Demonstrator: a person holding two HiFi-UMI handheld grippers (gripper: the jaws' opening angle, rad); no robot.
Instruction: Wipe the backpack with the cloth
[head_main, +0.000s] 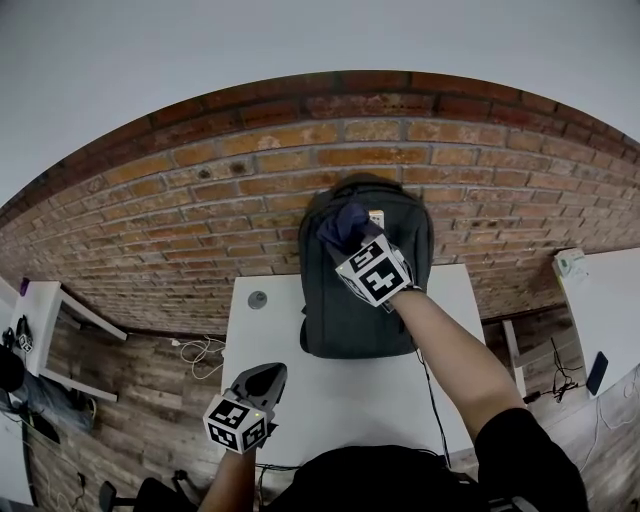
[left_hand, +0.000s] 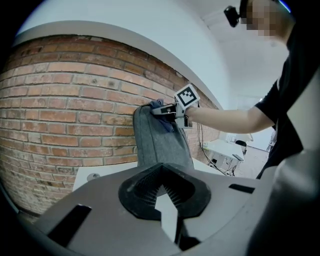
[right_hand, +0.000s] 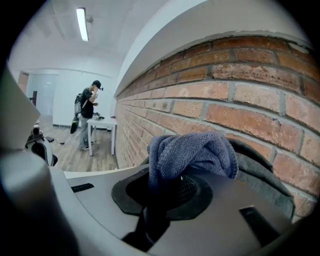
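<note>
From the head view, the dark grey backpack (head_main: 360, 310) stands upright at the far edge of the white desk (head_main: 300, 385), its back against the brick wall (head_main: 180, 220). Your right claw (head_main: 350, 240) is up at the top of the bag, with the dark blue cloth (head_main: 343, 222) bunched at its tip and lying on the bag's upper front. Your left claw (head_main: 268, 378) hangs over the near left part of the desk, well apart from the bag and the cloth. In the left gripper view, your left claw (left_hand: 160, 181) has its ribbed pads pressed together at the tip with nothing between them. Beyond it the backpack (left_hand: 160, 145) rises from the desk (left_hand: 112, 172) beside the brick wall (left_hand: 60, 100), and the right claw (left_hand: 167, 114) presses the cloth (left_hand: 164, 122) on the bag's top corner. In the right gripper view, your right claw (right_hand: 170, 192) is pinching the cloth (right_hand: 192, 150), which bulges up out of the jaws in a folded wad. The curved top of the backpack (right_hand: 265, 182) lies just beyond and to the right, touching the cloth, with the brick wall (right_hand: 240, 95) close behind. Far off on the left a person (right_hand: 90, 107) stands by a white table (right_hand: 102, 122).
</note>
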